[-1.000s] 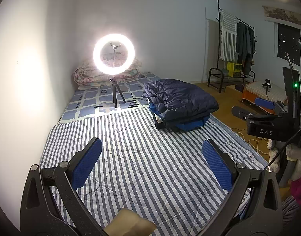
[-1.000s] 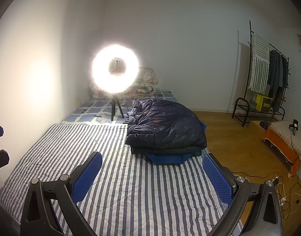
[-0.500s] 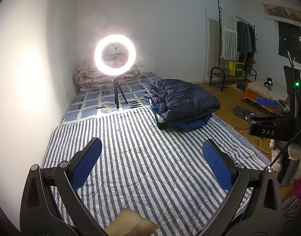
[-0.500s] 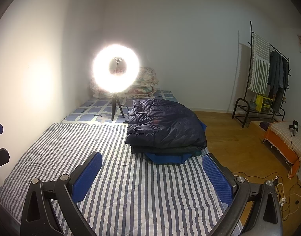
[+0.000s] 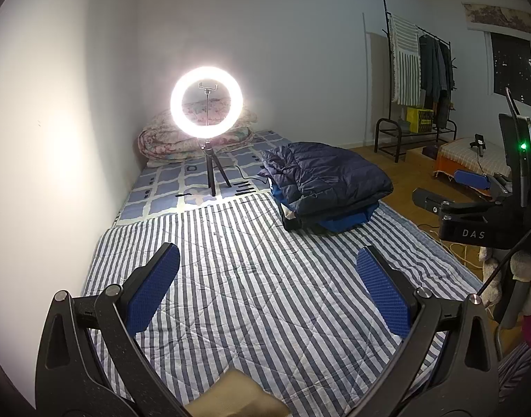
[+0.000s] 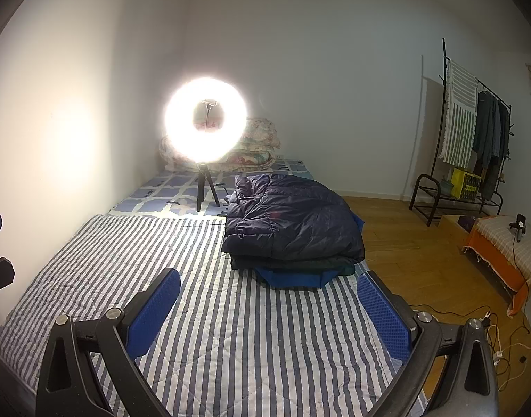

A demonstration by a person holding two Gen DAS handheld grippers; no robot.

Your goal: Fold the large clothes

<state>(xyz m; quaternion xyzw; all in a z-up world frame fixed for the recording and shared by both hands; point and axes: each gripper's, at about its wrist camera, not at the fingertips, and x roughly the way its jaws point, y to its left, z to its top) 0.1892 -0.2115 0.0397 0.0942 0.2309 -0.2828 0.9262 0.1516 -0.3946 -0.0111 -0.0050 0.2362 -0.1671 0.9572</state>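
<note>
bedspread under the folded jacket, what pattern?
Blue-grey and white stripes on the bedspread, clearest in the right wrist view.

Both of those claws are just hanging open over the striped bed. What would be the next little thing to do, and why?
Probably bring both toward the dark puffy jacket at the far edge of the striped quilt. The left gripper and right gripper are open and hold nothing, well short of it. It tops a pile of clothes, with a blue garment underneath, so it looks like the easiest piece to lift off first.
</note>
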